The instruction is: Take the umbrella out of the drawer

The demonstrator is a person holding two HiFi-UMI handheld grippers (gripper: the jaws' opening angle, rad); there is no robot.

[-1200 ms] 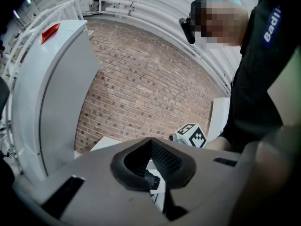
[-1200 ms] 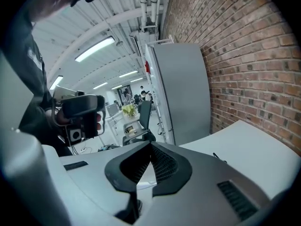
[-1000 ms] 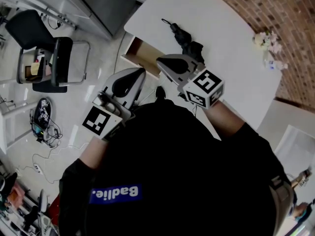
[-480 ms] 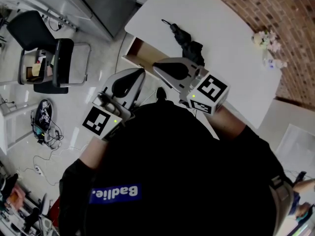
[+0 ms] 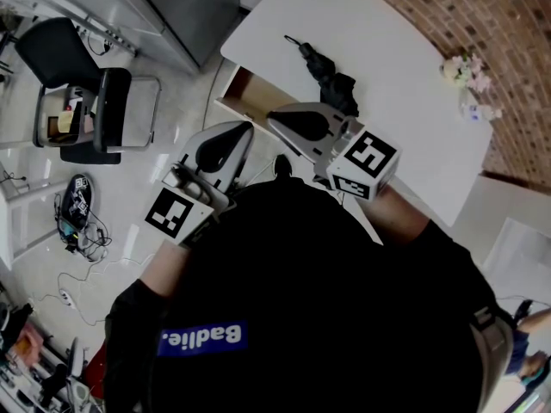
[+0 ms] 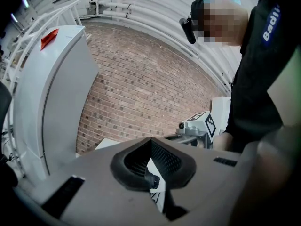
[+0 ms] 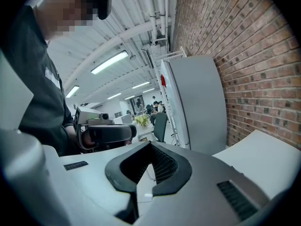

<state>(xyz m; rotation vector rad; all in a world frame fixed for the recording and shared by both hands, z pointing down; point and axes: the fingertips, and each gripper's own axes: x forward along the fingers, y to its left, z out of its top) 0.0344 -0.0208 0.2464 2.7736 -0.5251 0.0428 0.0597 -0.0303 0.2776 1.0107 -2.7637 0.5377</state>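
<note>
A folded black umbrella [image 5: 328, 73] lies on the white table [image 5: 405, 136], beyond the open wooden drawer [image 5: 244, 95] at the table's left edge. Both grippers hover in front of the person's chest, near the drawer and apart from the umbrella. My left gripper [image 5: 244, 129] is shut and empty; in the left gripper view its jaws [image 6: 150, 143] meet, pointing at the brick wall. My right gripper [image 5: 274, 115] is shut with nothing in it, its jaws [image 7: 150, 145] together in the right gripper view. The drawer's inside is mostly hidden by the grippers.
A black chair [image 5: 96, 101] and a grey cabinet [image 5: 176, 7] stand left of the table. Cables [image 5: 76, 206] lie on the floor. Small pale items [image 5: 469, 80] sit at the table's far right by the brick wall [image 5: 491, 24].
My right gripper has lifted a little and shifted slightly left above the drawer. The left gripper and the umbrella have not moved.
</note>
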